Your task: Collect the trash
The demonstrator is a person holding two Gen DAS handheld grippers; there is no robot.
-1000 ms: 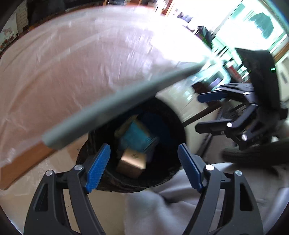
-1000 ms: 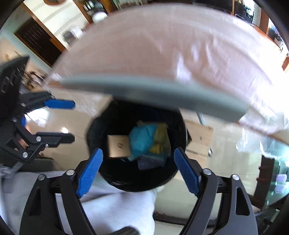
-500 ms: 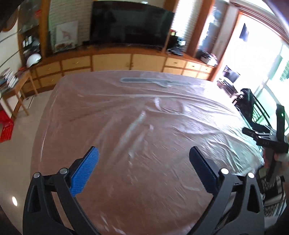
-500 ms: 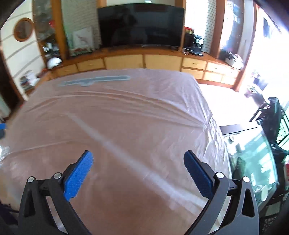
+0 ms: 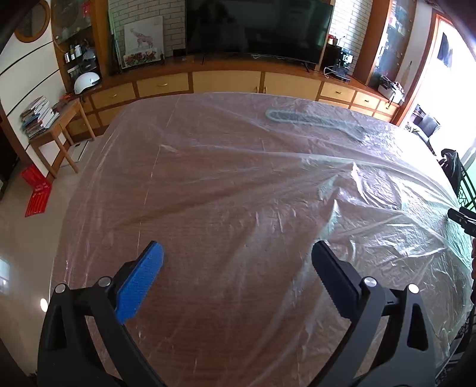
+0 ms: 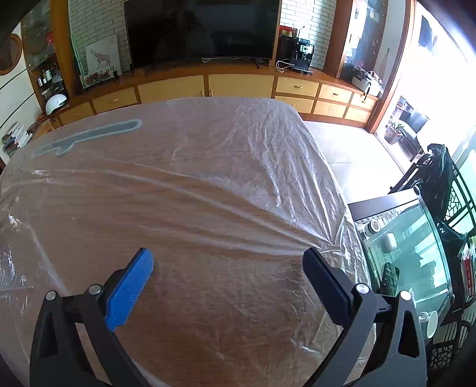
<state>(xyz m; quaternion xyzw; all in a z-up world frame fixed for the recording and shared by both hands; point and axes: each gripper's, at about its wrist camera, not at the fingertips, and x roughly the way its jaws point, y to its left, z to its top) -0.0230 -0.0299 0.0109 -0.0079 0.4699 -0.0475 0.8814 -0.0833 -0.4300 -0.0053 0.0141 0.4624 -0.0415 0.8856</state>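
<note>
My left gripper [image 5: 238, 253] is open and empty above the near part of a wooden table [image 5: 208, 193] covered with a clear plastic sheet. My right gripper [image 6: 229, 259] is open and empty above the same table [image 6: 193, 193], nearer its right edge. A tip of the right gripper shows at the right edge of the left wrist view [image 5: 462, 218]. No trash and no bin are in view on the table.
A grey strip [image 5: 315, 122] lies under the plastic at the table's far side; it also shows in the right wrist view [image 6: 89, 137]. A glass cabinet [image 6: 407, 247] stands right of the table. A TV [image 5: 255, 26] and a wooden sideboard [image 5: 226, 82] stand behind. A small side table with books [image 5: 44, 119] stands at the left.
Both grippers have swung up from looking down at the black bin of trash under the table's edge to looking across the tabletop. Both stayed open and empty.
</note>
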